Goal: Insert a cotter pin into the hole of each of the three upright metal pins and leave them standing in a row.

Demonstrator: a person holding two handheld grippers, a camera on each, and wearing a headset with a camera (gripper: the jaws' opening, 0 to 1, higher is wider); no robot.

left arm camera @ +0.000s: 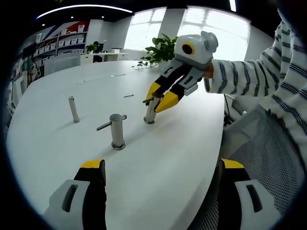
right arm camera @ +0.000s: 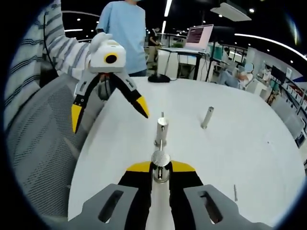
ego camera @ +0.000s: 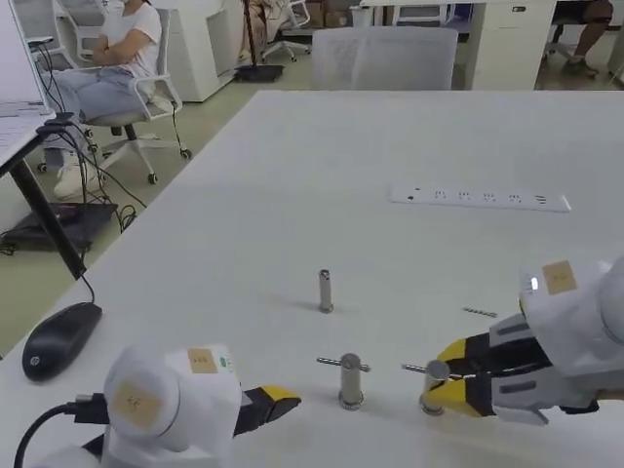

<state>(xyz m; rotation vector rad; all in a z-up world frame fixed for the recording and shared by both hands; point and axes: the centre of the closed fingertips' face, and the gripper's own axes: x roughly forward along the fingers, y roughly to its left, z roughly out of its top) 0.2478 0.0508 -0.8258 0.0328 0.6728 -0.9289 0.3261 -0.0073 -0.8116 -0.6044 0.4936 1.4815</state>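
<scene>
Cotter pin between fingers of right gripper; left gripper wide open.

Bright even overhead light; soft short shadows on tabletop; claw views fisheye-warped at edges, sharp.

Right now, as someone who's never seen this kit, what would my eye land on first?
Probably the yellow-tipped right tongs, closed around the nearest metal pin at the near side of the white table, a cotter pin poking from its top. Beside it stands a middle pin already carrying a second cotter pin, and further back a bare pin. The left tongs hang open at lower left.
</scene>
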